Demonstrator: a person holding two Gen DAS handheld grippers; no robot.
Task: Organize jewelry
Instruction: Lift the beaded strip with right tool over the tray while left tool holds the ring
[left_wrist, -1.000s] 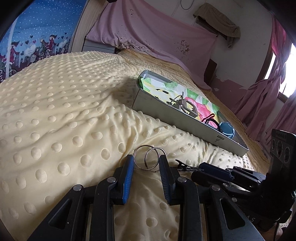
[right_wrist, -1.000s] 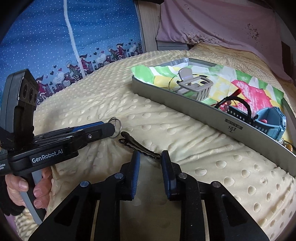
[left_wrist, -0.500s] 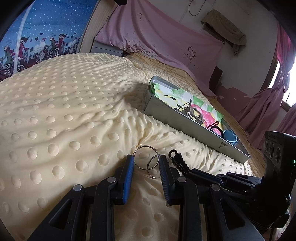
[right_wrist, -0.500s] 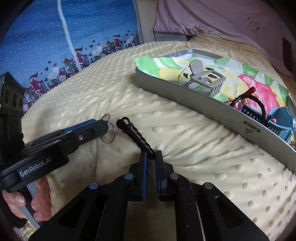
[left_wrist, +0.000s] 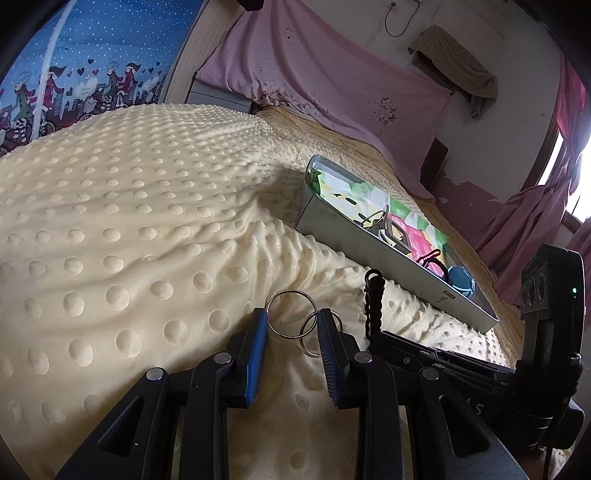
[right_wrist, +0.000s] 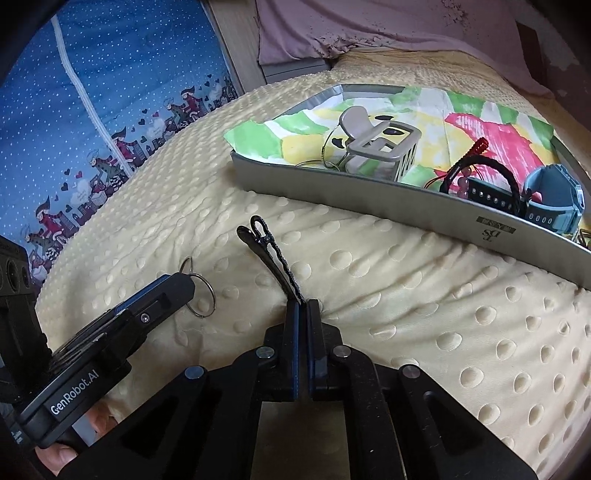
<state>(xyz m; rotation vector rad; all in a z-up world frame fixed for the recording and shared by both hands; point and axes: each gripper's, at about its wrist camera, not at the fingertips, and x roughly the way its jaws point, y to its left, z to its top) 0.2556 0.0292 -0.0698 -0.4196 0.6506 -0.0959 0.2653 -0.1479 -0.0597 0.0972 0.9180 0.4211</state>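
- The right claw was pinched almost fully together on the near end of a black hair clip, which rose off the blanket and pointed away from the camera, its looped tip highest.
- The left claw stood parted, its blue-padded fingers on either side of two linked metal rings; the rings lay on the blanket between the fingers, and whether a pad touched them could not be told.
- In the right wrist view the left claw's tip came in from the lower left, with the rings at its end, just beside the hair clip.
- The bed was covered by a cream dotted blanket, rumpled around both claws.
- A grey tray sat on the blanket beyond the claws, lined with a bright floral paper.
- Inside the tray lay a grey claw-type hair clip over thin wire hoops, a black cord bracelet with a red end, and a blue watch near the right end.
- A hand gripped the left tool's handle at the lower left edge.
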